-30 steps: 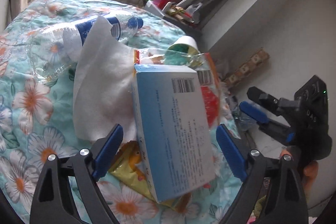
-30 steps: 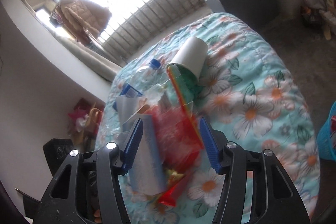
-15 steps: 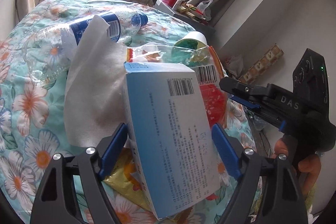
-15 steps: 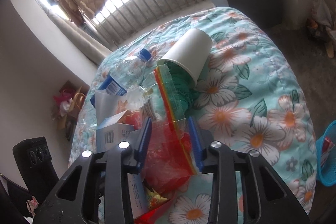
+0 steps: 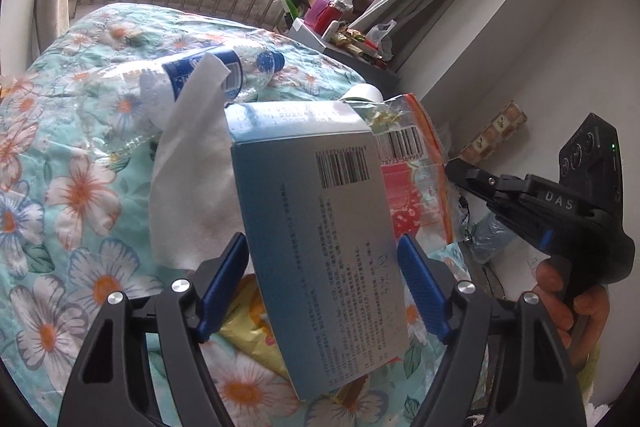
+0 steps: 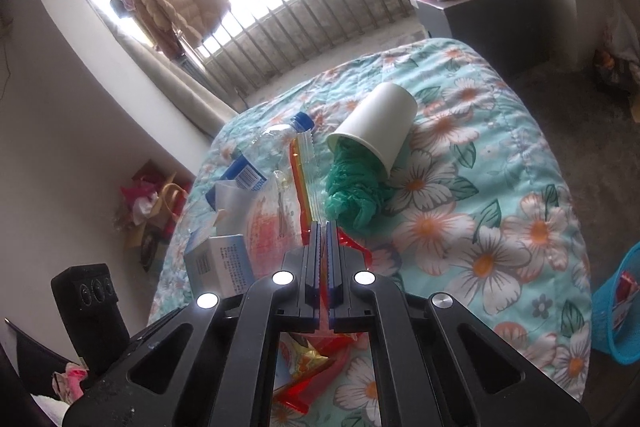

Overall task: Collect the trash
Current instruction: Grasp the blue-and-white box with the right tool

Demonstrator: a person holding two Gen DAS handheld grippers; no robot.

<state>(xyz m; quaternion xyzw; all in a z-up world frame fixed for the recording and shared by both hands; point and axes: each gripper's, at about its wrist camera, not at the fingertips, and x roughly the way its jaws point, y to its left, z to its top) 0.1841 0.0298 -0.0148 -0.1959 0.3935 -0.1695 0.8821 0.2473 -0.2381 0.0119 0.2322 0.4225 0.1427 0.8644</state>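
Trash lies on a floral bed quilt [image 5: 60, 187]. My left gripper [image 5: 324, 283] is shut on a blue-and-white carton [image 5: 320, 235], which also shows in the right wrist view [image 6: 218, 261]. My right gripper [image 6: 322, 227] is shut on the edge of a red clear zip bag [image 6: 276, 223], seen from the left wrist view [image 5: 416, 195] with the right gripper [image 5: 452, 169] at its edge. A white tissue [image 5: 192, 179], a plastic bottle [image 5: 208, 79], a paper cup [image 6: 380, 125] and a green plastic wad [image 6: 354, 193] lie nearby.
A yellow snack wrapper [image 5: 248, 323] lies under the carton. A blue waste basket [image 6: 618, 307] stands on the floor right of the bed. A cluttered grey cabinet [image 6: 480, 7] stands behind the bed, by the barred window.
My right gripper closed from wide open onto the zip bag's edge. My left gripper tightened on the carton and lifted it slightly.
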